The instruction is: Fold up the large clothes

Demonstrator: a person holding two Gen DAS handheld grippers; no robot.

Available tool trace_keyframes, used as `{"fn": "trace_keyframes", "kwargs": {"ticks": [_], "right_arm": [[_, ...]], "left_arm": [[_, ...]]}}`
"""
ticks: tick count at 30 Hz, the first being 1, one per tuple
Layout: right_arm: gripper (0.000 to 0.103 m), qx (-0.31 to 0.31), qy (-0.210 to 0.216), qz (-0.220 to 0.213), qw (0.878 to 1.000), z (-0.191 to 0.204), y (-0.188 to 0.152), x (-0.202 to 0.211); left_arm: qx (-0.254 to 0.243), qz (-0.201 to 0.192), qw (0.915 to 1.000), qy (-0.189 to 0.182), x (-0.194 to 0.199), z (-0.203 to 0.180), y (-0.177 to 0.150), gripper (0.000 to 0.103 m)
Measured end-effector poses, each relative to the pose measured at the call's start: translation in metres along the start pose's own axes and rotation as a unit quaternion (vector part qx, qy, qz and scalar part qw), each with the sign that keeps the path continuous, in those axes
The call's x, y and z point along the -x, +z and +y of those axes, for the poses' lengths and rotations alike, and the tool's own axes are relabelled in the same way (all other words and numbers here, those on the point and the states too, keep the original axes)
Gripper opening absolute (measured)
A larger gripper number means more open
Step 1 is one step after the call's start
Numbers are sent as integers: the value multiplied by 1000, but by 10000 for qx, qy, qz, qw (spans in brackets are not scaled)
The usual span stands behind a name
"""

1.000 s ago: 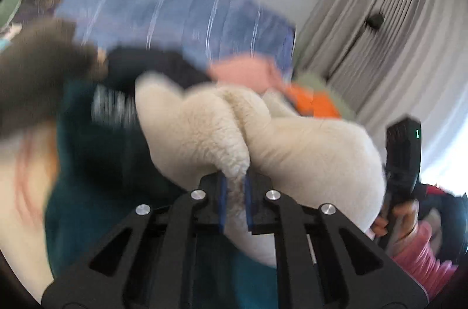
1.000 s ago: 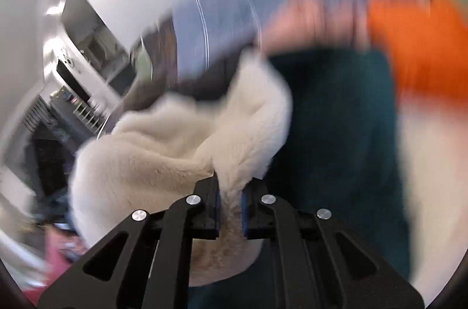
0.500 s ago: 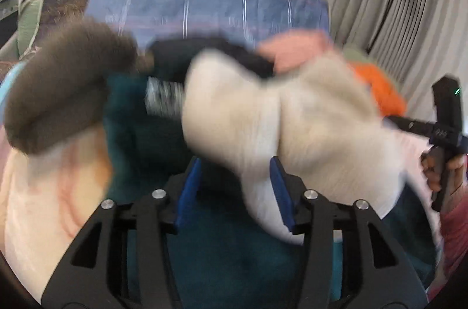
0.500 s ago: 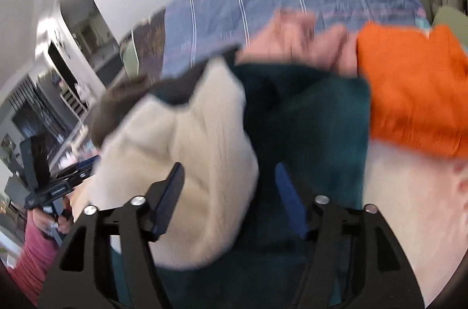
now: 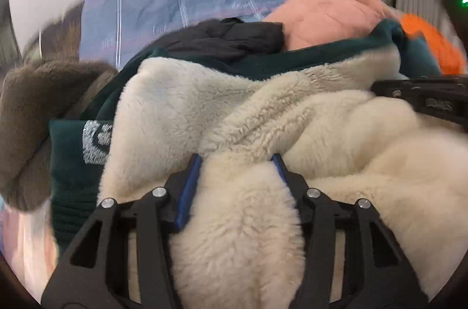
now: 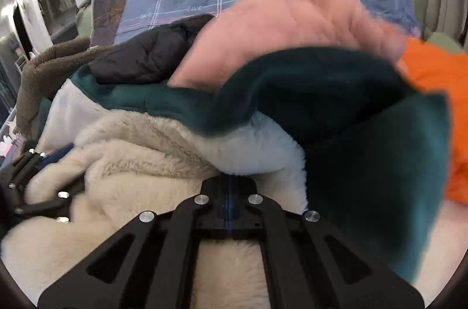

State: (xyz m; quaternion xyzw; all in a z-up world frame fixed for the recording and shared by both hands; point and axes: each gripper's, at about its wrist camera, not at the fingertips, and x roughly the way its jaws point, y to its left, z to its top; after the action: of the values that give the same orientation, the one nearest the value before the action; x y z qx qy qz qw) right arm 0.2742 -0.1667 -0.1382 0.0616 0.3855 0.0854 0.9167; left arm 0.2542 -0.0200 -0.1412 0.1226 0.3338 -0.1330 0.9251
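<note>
One cream fleece garment point(image 5: 292, 116) lies between the spread left hand-held gripper point(image 5: 236, 159); the right hand-held gripper point(image 6: 228, 183) is pressed together.

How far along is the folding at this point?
Done: nothing looks folded; the cream fleece lies bunched against green fabric. In hand: left gripper open, straddling a fleece ridge; right gripper shut at the fleece edge, grip unclear. Left: the whole fold, plus the pink garment, black jacket and orange garment.

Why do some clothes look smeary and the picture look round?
Left wrist view: the cream fleece is sharp, the brown fuzzy garment is blurred. Right wrist view: the pink garment and orange garment smear from motion. Both views: fisheye lens bends the edges, giving dark corners.
</note>
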Motion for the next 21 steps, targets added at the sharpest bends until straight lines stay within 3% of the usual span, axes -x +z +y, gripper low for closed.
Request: {"fn": "trace_keyframes", "kwargs": {"ticks": [3, 7, 9, 11, 13, 15, 18, 21], "right_arm": [[0, -319, 281, -37, 9991, -11, 1, 4], [0, 212, -197, -202, 9994, 8, -5, 27], [11, 389, -404, -293, 9980, 12, -13, 59], [37, 645, -246, -575, 9960, 9, -30, 107], [56, 881, -212, -782, 9928, 0, -52, 147], [59, 943, -280, -811, 9918, -19, -87, 185], [60, 327, -457, -473, 9973, -58, -142, 224], [60, -434, -431, -224, 9979, -82, -185, 243]], "left_arm": [[-48, -8, 10000, 79, 0, -1, 4, 52], [-11, -17, 10000, -3, 10, 6, 2, 52], [21, -31, 10000, -84, 36, 12, 0, 57], [-32, -236, 9996, -164, 73, 22, -14, 76], [-243, -460, 9985, -156, 116, 36, -39, 80], [-255, -436, 9987, -74, 147, 55, -71, 84], [348, -39, 9993, -89, 173, 93, -122, 84], [1377, 504, 9885, -372, 190, 128, -177, 84]]}}
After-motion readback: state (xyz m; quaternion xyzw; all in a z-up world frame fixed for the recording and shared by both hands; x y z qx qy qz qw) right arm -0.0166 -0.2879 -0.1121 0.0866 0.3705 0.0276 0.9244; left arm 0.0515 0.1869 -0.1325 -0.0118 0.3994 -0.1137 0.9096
